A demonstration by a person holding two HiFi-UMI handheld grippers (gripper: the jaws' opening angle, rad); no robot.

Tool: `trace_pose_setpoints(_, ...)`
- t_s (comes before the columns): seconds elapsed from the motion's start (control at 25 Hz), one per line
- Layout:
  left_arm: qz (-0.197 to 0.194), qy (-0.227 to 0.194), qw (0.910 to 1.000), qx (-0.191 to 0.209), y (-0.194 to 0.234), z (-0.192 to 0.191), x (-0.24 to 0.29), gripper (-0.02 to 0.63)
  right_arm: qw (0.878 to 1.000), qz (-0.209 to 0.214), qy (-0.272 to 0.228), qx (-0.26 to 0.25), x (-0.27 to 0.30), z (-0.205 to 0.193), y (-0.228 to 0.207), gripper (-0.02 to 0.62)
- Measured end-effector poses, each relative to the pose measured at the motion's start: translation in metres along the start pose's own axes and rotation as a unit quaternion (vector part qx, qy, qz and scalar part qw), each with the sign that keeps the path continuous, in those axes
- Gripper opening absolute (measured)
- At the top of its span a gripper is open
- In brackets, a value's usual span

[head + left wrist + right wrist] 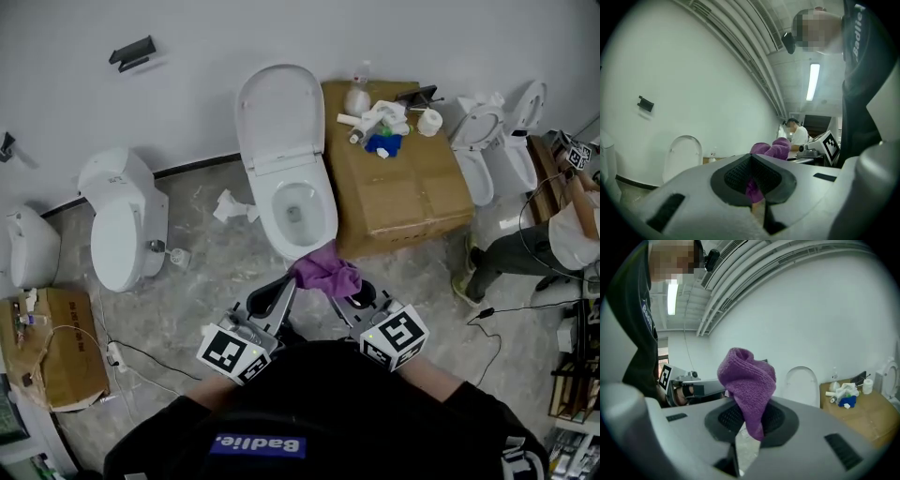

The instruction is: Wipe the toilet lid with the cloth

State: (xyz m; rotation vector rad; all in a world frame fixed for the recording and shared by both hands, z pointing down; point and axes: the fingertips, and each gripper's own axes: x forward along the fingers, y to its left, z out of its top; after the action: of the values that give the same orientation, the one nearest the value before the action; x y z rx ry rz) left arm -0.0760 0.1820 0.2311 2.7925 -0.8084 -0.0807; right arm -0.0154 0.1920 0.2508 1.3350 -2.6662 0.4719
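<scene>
Purple cloth (325,272) hangs bunched between the two grippers, just in front of the toilet bowl (298,211) and above the floor (216,262). The left gripper (284,292) has its jaws closed tight on one thin corner of the cloth. The right gripper (359,296) pinches another part, with a thick fold standing up above its jaws. Holding it at two points likely lets the person spread the cloth into a flat pad before pressing it on a surface.

The toilet lid (279,112) stands raised against the wall, well beyond the cloth, with its inner face turned toward the person, so the wiping has not begun, I judge. To reach it, the cloth has to cross over the open bowl.

Room on the right is tight: a cardboard box (403,192) stands just beside the bowl and lid, with bottles and rags on top of it. On the left there is open floor, with only a crumpled paper (234,206) near the base and another toilet (122,230) well apart. The lid's rounded top edge is free of clutter.
</scene>
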Motion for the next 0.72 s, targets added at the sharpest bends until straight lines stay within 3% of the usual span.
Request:
trace_pose_setpoints(0.28, -0.004, 0.001, 0.9988, -0.049, 0.031, 0.006, 0.010, 0.015, 1.000, -0.005, 0.007, -0.001, 0.035, 0.009, -0.011, 0.066)
trace_pose_setpoints(0.72, 0.047, -0.011, 0.9988, -0.010, 0.084, 0.020, 0.069, 0.015, 0.999, 0.039, -0.014, -0.003, 0.080, 0.033, -0.083, 0.066)
